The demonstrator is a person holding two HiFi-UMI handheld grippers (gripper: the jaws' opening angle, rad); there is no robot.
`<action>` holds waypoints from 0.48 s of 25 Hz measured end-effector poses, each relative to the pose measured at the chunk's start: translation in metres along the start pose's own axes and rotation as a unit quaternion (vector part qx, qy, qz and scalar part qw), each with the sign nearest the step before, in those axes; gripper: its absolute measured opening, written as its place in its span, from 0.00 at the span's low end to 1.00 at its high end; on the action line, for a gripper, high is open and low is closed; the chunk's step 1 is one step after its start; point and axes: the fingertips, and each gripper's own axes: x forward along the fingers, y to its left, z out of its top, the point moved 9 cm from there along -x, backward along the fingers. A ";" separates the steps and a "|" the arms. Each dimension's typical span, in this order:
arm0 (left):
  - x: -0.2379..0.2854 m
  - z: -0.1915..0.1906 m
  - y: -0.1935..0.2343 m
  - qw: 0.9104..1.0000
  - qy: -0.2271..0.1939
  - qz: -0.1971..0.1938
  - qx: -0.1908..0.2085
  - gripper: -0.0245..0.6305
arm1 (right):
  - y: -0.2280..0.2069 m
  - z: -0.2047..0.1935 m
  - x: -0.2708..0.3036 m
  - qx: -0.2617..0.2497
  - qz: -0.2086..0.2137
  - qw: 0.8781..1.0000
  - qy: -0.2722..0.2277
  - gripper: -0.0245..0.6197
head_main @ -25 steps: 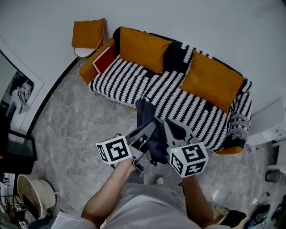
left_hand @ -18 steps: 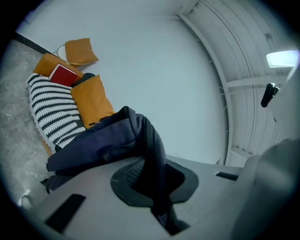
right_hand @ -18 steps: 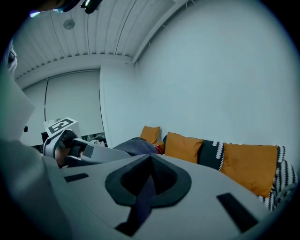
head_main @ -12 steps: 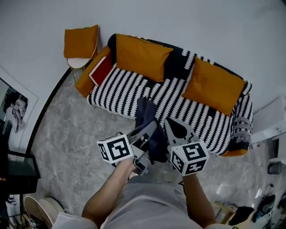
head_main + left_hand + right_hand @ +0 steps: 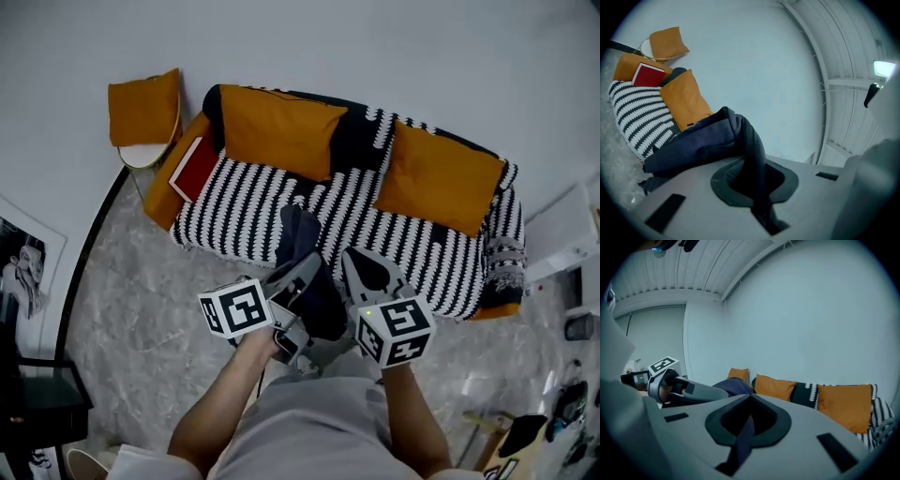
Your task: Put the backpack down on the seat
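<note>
head view: the person stands on the grey marbled floor (image 5: 141, 272) facing a sofa (image 5: 253, 202) with a black-and-white striped cover. the dark navy backpack (image 5: 302, 246) is held up between the left gripper (image 5: 307, 267) and the right gripper (image 5: 364, 264). it is in front of the seat (image 5: 394, 239), near its front edge, and does not lie on it. each gripper's cube bears black-and-white square markers with no letters. two orange cushions (image 5: 277, 131) lean on the sofa's back. a red book (image 5: 197, 167) lies at the sofa's left end, its cover too small to read. beside that end, a round chair (image 5: 141, 150) holds another orange cushion. a framed picture (image 5: 23, 277) hangs on the left wall.

left gripper view: the fingers (image 5: 684, 187) are pressed together on a dark strap (image 5: 752, 150) that runs up out of the gap to the backpack's body. the body stretches leftward just above the fingers. the sofa, the red book and the cushions sit behind it and lower.

right gripper view: the fingers (image 5: 825, 427) are pinched shut on a navy webbing strip (image 5: 745, 432) that comes up through the gap. the backpack's rounded top shows just beyond, and the left gripper with its marker cube is to the left. the orange cushions line the wall behind.
</note>
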 end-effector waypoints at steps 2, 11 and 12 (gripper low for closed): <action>0.009 0.006 0.005 1.000 0.005 -0.001 0.000 0.07 | -0.007 0.001 0.006 0.003 -0.006 1.000 -0.001 0.04; 0.067 0.024 0.022 0.999 0.039 -0.007 0.004 0.07 | -0.050 0.003 0.038 0.020 -0.021 1.000 -0.003 0.04; 0.075 0.027 0.025 0.999 0.043 -0.007 0.003 0.07 | -0.057 0.005 0.043 0.022 -0.022 1.000 -0.003 0.04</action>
